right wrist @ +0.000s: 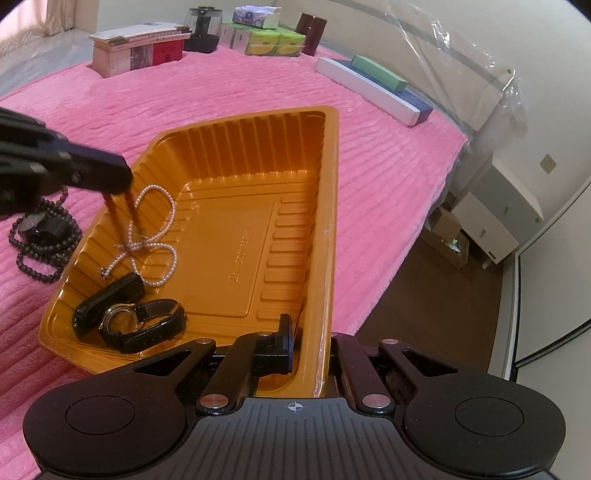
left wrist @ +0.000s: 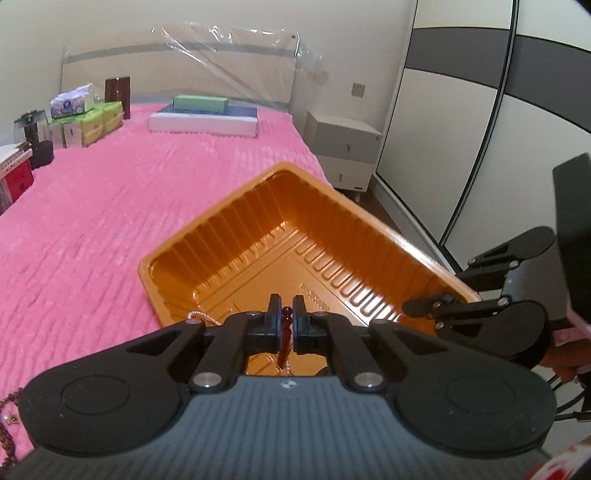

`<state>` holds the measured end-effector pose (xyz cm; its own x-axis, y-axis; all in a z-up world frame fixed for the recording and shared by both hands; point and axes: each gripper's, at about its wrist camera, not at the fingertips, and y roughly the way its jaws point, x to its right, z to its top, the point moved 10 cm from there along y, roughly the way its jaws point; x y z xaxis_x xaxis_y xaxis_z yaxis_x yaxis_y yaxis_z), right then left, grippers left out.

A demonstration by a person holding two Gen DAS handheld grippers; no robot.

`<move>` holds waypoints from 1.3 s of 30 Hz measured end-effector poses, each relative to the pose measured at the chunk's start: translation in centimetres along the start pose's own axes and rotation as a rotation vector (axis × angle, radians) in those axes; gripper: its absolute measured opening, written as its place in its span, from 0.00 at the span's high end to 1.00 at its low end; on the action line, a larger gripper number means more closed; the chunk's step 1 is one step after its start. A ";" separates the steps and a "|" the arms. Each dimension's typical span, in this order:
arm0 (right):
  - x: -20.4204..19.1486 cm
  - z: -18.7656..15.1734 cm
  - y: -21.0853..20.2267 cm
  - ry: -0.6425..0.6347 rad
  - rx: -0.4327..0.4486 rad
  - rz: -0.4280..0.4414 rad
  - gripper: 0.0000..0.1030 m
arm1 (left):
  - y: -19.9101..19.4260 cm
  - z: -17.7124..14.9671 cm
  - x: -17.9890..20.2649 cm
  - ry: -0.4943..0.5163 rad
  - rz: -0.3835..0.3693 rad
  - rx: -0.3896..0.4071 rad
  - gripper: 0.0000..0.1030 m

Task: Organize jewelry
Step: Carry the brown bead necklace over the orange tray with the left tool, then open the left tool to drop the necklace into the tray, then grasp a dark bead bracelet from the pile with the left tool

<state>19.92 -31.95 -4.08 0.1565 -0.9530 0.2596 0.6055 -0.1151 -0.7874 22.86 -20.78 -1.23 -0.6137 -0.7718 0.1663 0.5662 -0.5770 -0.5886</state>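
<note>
An orange plastic tray (left wrist: 369, 236) lies on the pink bedspread near the bed's right edge. My left gripper (left wrist: 287, 325) is shut on a dark red bead bracelet (left wrist: 286, 314) and holds it over the tray's near-left corner; in the right wrist view the bracelet (right wrist: 110, 206) hangs from that gripper (right wrist: 118, 177). My right gripper (right wrist: 314, 343) is shut on the tray's rim (right wrist: 328, 295). In the tray lie a pearl necklace (right wrist: 162, 236), a black band (right wrist: 110, 299) and a black-strapped wristwatch (right wrist: 140, 321).
Dark bead necklaces and a black watch (right wrist: 44, 236) lie on the bedspread left of the tray. Boxes, tissue packs and a kettle (right wrist: 201, 26) line the far side. Flat boxes (left wrist: 203, 118) lie by the headboard. A nightstand (left wrist: 343, 147) and wardrobe stand right of the bed.
</note>
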 end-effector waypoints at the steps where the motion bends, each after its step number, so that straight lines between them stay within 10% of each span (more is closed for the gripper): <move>1: 0.0 0.0 0.0 0.000 0.000 0.000 0.96 | 0.3 -0.2 0.0 -0.004 -0.002 -0.007 0.96; 9: -0.1 0.0 0.0 0.001 -0.002 0.000 0.96 | -0.1 -0.9 -0.7 -0.030 0.003 -0.004 0.80; 28: -0.3 -0.6 0.0 0.007 -0.006 -0.012 0.96 | -14.2 -11.3 -17.2 -0.229 0.500 0.029 0.70; 39: -0.4 -0.7 0.0 0.004 -0.012 -0.019 0.96 | -14.4 -15.9 -18.4 -0.175 0.558 -0.046 0.70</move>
<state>19.27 -31.79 -4.57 0.1417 -0.9518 0.2719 0.5992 -0.1361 -0.7889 17.31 5.96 -8.39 -0.1276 -0.9904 -0.0528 0.7506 -0.0616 -0.6579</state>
